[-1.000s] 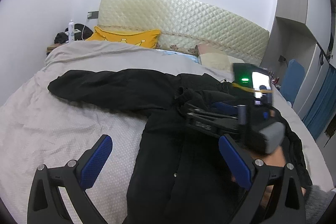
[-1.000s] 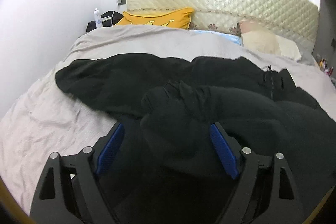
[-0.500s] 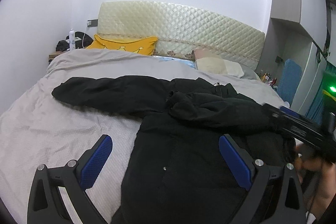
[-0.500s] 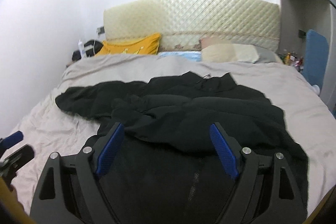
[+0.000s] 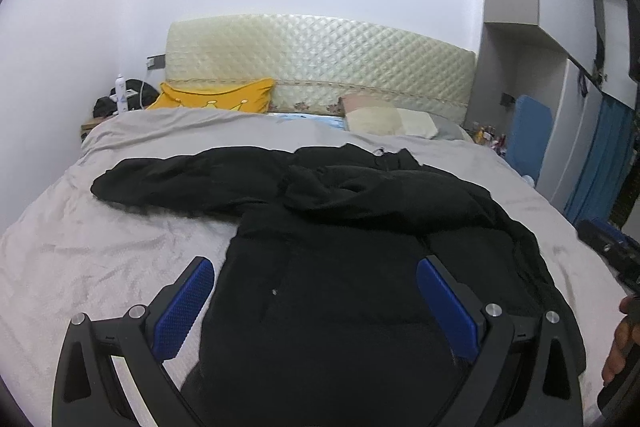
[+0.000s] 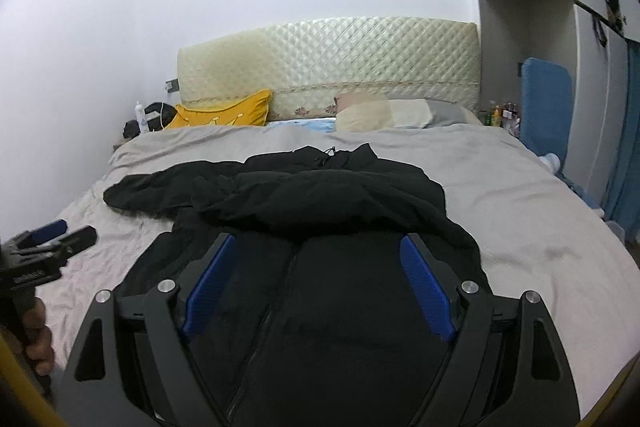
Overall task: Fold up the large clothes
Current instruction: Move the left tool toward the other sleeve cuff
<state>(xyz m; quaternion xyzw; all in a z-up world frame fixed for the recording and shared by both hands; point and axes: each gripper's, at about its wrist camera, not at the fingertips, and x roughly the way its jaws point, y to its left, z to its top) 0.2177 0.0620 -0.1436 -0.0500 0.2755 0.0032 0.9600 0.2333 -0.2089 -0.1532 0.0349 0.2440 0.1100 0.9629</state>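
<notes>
Holding both hand-held grippers, left (image 5: 312, 301) and right (image 6: 318, 285), wide and empty above the jacket (image 6: 320, 227) on the bed (image 6: 540, 227), I risk pinching one layer, dragging the folded sleeve (image 6: 320, 199) loose.

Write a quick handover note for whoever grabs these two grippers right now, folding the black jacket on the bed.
Left gripper: open, empty, held above the jacket's lower body.
Right gripper: open, empty, over the zipper area.
Black jacket: lies front up on the grey bed, collar toward the headboard.
Done: right sleeve is folded across the chest.
Left: left sleeve lies stretched out on the bedspread; fold it in, then probably fold the body.
</notes>
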